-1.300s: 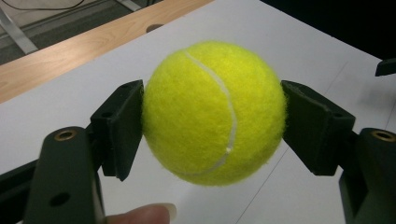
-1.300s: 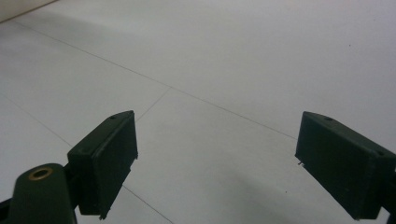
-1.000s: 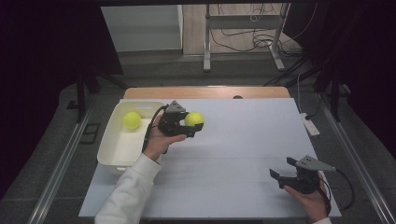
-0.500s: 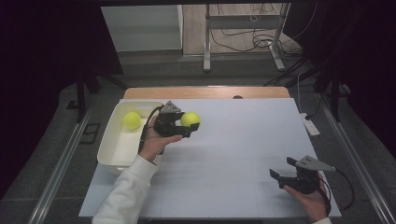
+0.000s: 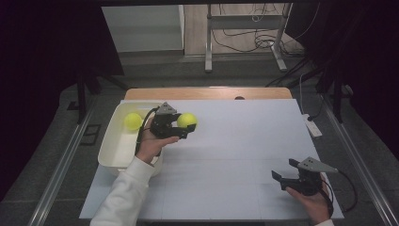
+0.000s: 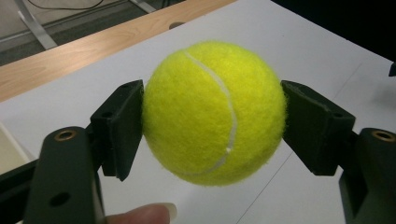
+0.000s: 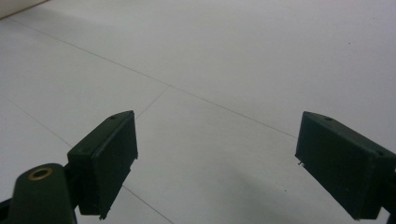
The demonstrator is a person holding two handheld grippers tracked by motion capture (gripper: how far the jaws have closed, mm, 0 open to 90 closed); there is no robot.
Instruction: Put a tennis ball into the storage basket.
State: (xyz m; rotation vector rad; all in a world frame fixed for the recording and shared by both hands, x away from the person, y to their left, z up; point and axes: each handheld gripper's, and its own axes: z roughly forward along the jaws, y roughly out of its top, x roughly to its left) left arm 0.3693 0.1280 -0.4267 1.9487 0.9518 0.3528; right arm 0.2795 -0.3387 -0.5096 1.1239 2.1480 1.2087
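Tennis ball (image 6: 214, 112) is clamped between the two black pads of the left tongs (image 5: 181, 126); in the left gripper view both pads press on its sides and it hangs clear of the white surface below. In the high view the held ball (image 5: 187, 120) sits left of centre in the frame, just right of the white bin's (image 5: 109, 149) right edge.

Change over the last second: the ball has shifted slightly leftward in the high view, toward the bin, from a spot a little further right a second ago. The shift is small. The grip looks the same in all three high frames; no slip seen.

A second tennis ball (image 5: 133, 121) lies inside the bin, in its upper part. Judgement: the work in hand is gathering balls into the bin, and the held ball is in transit, with a short carry left and then a release over the opening. It is not yet over the bin.

Right tongs (image 5: 285, 176) rest at the lower right of the high view, held by the right hand (image 5: 314, 205). Their jaws stand wide apart with nothing between them, only the bare counter (image 7: 224, 70) ahead. No shift there across the frames.
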